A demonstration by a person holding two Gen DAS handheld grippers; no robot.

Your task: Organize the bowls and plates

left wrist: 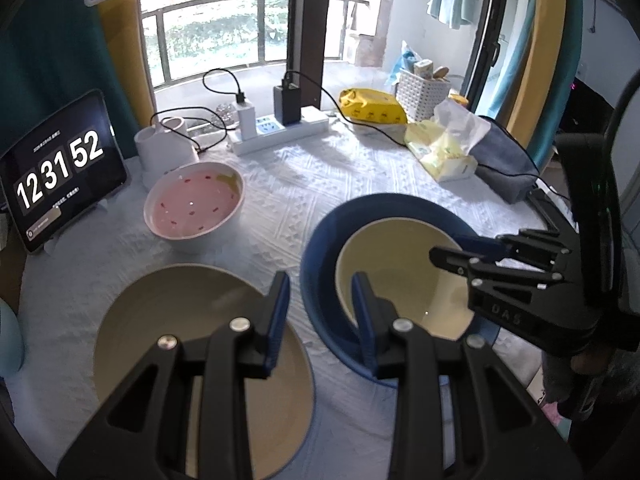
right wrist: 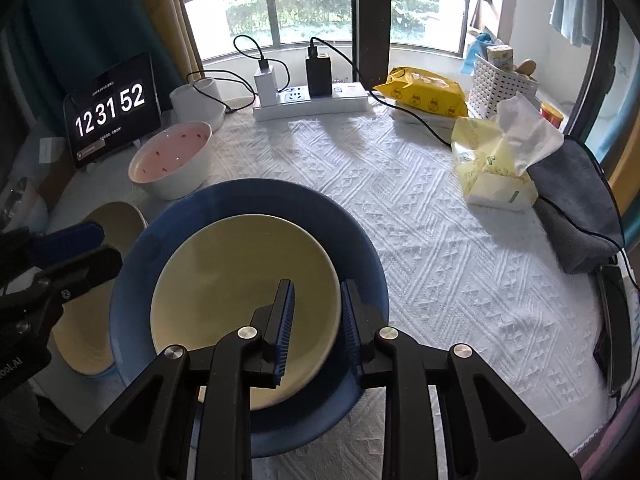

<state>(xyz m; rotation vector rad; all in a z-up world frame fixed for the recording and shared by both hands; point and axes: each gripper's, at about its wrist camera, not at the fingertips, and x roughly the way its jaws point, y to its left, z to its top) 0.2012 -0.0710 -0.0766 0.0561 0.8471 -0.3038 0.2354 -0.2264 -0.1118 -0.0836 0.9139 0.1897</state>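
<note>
- Right claw (right wrist: pixel 316 320): parted, astride cream plate (right wrist: pixel 240 280) rim in blue plate (right wrist: pixel 132 264); stacking step.
- Left claw (left wrist: pixel 320 316): parted, empty.
- Next, likely: beige plate (left wrist: pixel 160 320), pink bowl (left wrist: pixel 192 204).

The tablet (left wrist: pixel 60 172) propped at the left of the frame in both views shows large white flip-clock digits reading 12 31 52; the small lines of text above and below them are too fine to read. In the left wrist view, the black body of the right tool (left wrist: pixel 472 256), at the right of the frame, bears the raised letters "DAS". In the right wrist view, at the left edge of the frame, the left tool (right wrist: pixel 80 248) carries white lettering cut off by the frame, ending in "oot.AI".
</note>
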